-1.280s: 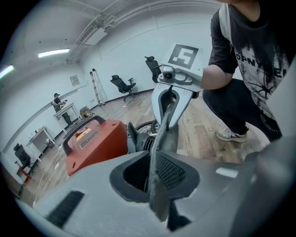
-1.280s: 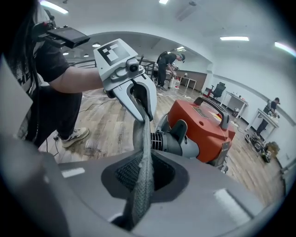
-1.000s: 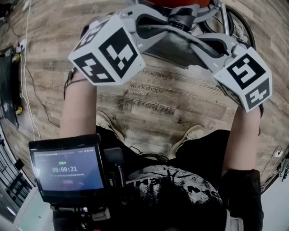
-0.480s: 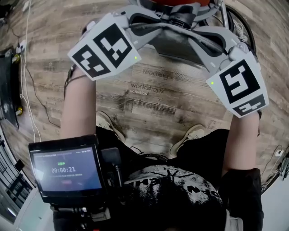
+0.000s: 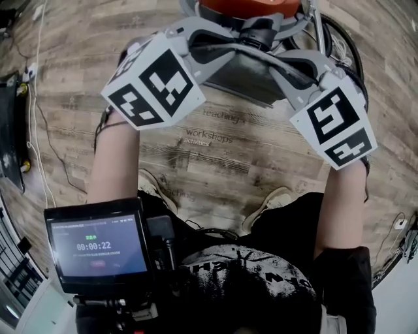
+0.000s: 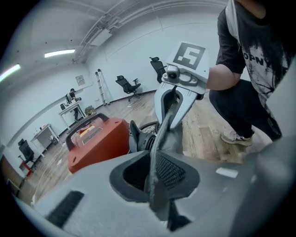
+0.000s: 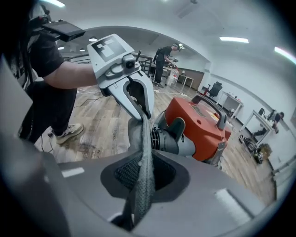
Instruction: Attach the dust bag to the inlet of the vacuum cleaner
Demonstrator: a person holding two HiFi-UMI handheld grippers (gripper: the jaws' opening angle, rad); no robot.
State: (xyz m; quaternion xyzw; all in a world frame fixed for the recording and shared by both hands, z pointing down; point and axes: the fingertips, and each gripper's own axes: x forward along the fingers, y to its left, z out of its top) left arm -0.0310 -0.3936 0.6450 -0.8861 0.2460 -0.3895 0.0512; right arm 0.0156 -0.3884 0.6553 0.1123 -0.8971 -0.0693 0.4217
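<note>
A grey fabric dust bag (image 5: 243, 70) hangs stretched between my two grippers, just in front of the red vacuum cleaner (image 5: 248, 6). The vacuum's dark inlet (image 5: 259, 31) sits close above the bag's upper edge. My left gripper (image 5: 219, 45) is shut on the bag's left edge. My right gripper (image 5: 290, 62) is shut on its right edge. In the left gripper view the bag's edge (image 6: 159, 139) runs from between my own jaws up to the right gripper (image 6: 172, 99). The right gripper view shows the dust bag (image 7: 144, 157) beside the inlet (image 7: 172, 136) and the vacuum (image 7: 199, 125).
The floor is wood plank (image 5: 228, 163) with printed lettering, and the person's shoes (image 5: 271, 199) stand below the bag. A cable (image 5: 49, 124) trails on the left. A black hose (image 5: 346, 39) curves at top right. Desks and office chairs (image 6: 127, 85) stand far behind.
Both marker cubes have rolled a little, the right one more. The bag stays stretched between the grippers, and more of the red vacuum shows at the top edge.
</note>
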